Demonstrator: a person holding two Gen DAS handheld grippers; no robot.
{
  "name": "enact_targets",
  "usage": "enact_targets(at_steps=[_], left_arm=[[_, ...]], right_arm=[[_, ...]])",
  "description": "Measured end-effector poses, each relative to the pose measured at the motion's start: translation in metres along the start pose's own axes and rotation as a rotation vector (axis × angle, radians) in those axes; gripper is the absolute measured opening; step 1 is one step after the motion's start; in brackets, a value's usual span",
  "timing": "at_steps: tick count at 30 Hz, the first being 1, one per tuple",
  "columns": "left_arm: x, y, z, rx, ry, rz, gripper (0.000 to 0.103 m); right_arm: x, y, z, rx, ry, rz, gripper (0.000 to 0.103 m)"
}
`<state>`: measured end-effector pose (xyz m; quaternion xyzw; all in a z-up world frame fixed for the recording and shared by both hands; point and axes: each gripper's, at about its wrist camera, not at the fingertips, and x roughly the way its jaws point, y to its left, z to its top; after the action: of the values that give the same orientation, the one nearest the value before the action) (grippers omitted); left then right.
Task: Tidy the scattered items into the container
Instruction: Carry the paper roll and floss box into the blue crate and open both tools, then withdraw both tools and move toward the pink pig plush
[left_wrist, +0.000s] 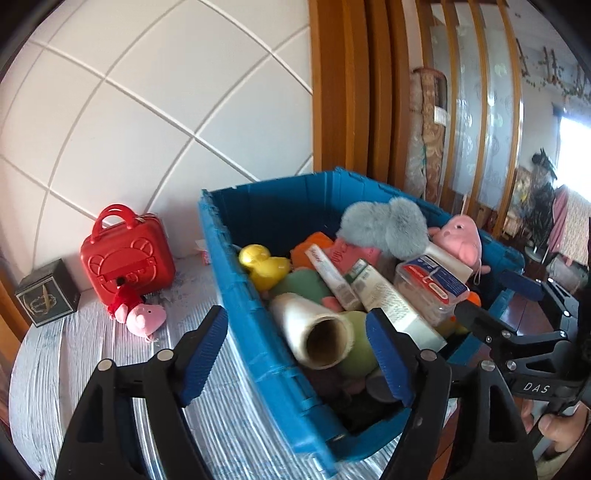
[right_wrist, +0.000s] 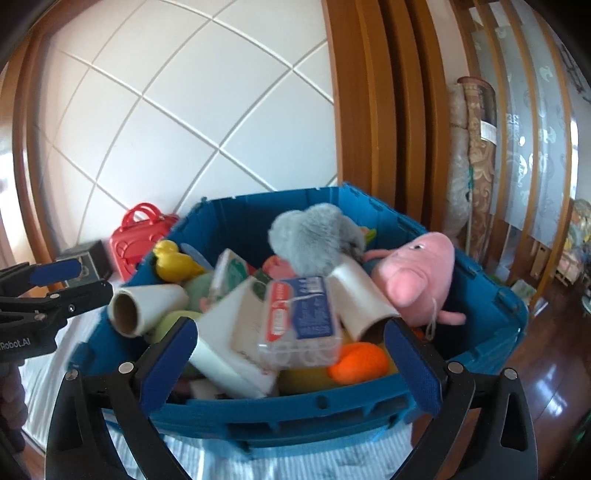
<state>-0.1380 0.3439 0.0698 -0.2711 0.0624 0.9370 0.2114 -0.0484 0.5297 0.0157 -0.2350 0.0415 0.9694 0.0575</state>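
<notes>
A blue plastic crate (left_wrist: 236, 280) (right_wrist: 295, 406) stands on a pale striped mat, packed with a yellow duck (left_wrist: 264, 266), a grey plush (left_wrist: 384, 229), a pink pig plush (right_wrist: 413, 273), a cling-film roll (left_wrist: 317, 332), white tubes and a clear box with a blue and red label (right_wrist: 303, 317). My left gripper (left_wrist: 297, 317) is open above the crate's left wall, holding nothing. My right gripper (right_wrist: 291, 325) is wide open over the near rim, also empty. Outside the crate, a small pink pig toy with a red scarf (left_wrist: 142, 314) lies on the mat.
A red toy suitcase (left_wrist: 125, 254) and a dark square box (left_wrist: 48, 293) stand against the white tiled wall, left of the crate. Wooden door frames and rolled rugs (right_wrist: 476, 155) rise behind it. Glossy wooden floor (right_wrist: 546, 373) lies to the right.
</notes>
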Motion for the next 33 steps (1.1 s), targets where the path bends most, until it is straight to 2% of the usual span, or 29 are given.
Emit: enact_targets(at_steps=[5, 10, 14, 18, 22, 25, 33], left_arm=[[-0.017, 0.057, -0.015, -0.025, -0.021, 0.009, 0.077], [-0.029, 0.149, -0.041, -0.05, -0.01, 0.013, 0.077], [-0.032, 0.235, -0.065, -0.067, 0.039, 0.05, 0.077], [-0.022, 0.301, -0.08, -0.11, 0.11, 0.083, 0.077], [-0.007, 0.343, -0.089, -0.139, 0.144, 0.093, 0.077], [0.01, 0.369, -0.095, -0.175, 0.17, 0.105, 0.077], [0.086, 0.423, -0.099, -0.259, 0.26, 0.161, 0.077]], right_arm=[[-0.008, 0.048, 0.005, -0.019, -0.031, -0.004, 0.103], [-0.015, 0.124, 0.012, -0.026, -0.092, -0.013, 0.103], [-0.005, 0.196, 0.014, -0.018, -0.092, -0.022, 0.103], [0.01, 0.259, 0.012, -0.018, -0.078, -0.001, 0.103], [0.045, 0.312, 0.008, -0.053, -0.001, 0.03, 0.103], [0.08, 0.338, 0.006, -0.085, 0.063, 0.051, 0.103], [0.195, 0.373, -0.003, -0.103, 0.221, 0.128, 0.103]])
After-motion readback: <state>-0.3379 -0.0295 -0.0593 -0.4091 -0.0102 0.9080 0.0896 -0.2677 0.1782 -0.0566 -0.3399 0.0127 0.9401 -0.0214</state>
